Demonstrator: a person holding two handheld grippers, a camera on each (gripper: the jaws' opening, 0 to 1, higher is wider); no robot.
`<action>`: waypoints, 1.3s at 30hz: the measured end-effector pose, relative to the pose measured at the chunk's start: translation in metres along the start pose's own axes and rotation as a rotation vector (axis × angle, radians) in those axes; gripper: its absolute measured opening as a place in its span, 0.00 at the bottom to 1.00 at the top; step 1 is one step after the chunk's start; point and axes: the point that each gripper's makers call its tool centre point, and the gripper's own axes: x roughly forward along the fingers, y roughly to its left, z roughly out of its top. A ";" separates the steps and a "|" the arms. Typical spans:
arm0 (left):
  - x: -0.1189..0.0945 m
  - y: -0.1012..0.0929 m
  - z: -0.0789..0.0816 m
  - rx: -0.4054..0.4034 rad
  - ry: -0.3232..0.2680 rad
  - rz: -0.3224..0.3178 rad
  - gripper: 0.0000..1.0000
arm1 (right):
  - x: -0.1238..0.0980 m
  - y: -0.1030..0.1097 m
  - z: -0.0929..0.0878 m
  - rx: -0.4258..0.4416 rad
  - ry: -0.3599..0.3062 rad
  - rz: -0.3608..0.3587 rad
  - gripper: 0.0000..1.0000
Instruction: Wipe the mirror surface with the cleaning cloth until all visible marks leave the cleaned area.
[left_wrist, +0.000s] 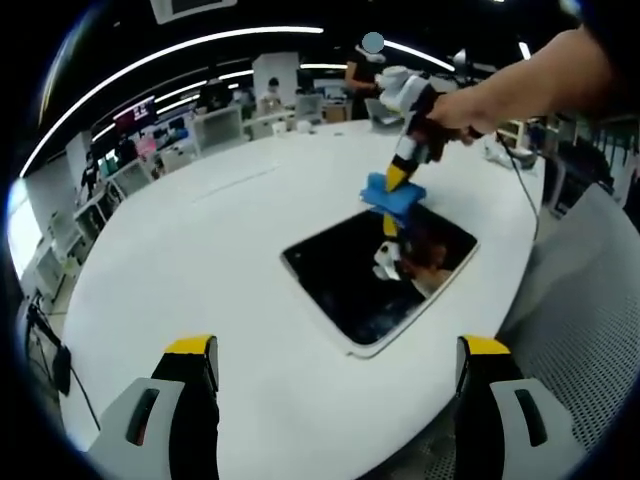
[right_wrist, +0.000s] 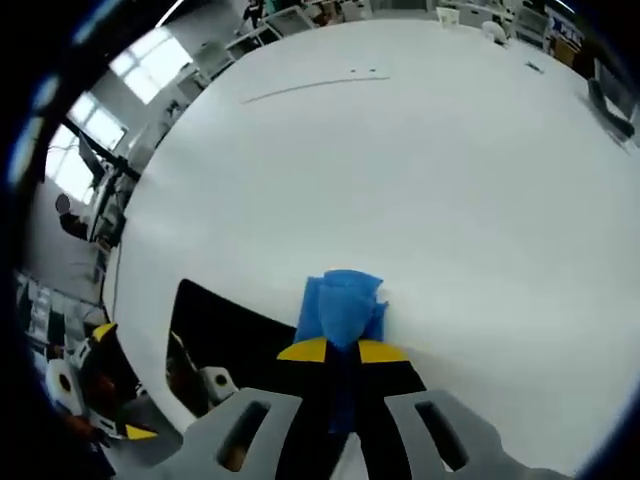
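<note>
The right gripper (right_wrist: 340, 352) is clamped on a blue cloth (right_wrist: 342, 303), its yellow-tipped jaws closed together over the fabric. In the left gripper view, that gripper (left_wrist: 397, 180), held by a person's hand (left_wrist: 462, 110), presses the cloth (left_wrist: 393, 197) onto the far edge of a dark mirror (left_wrist: 375, 275) lying flat on the white bench (left_wrist: 200, 260). The left gripper (left_wrist: 335, 355) hangs released, jaws wide apart, above the bench near the mirror's closer edge, touching nothing.
</note>
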 end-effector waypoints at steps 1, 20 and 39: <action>0.000 0.001 0.000 -0.003 0.000 0.002 0.99 | 0.000 -0.001 0.000 0.001 0.000 0.001 0.03; -0.002 0.002 0.002 -0.004 -0.004 0.012 0.99 | -0.012 -0.007 0.001 0.013 -0.015 0.002 0.04; -0.003 0.002 0.005 -0.006 -0.021 0.015 0.99 | -0.048 -0.063 -0.026 0.040 -0.023 -0.057 0.04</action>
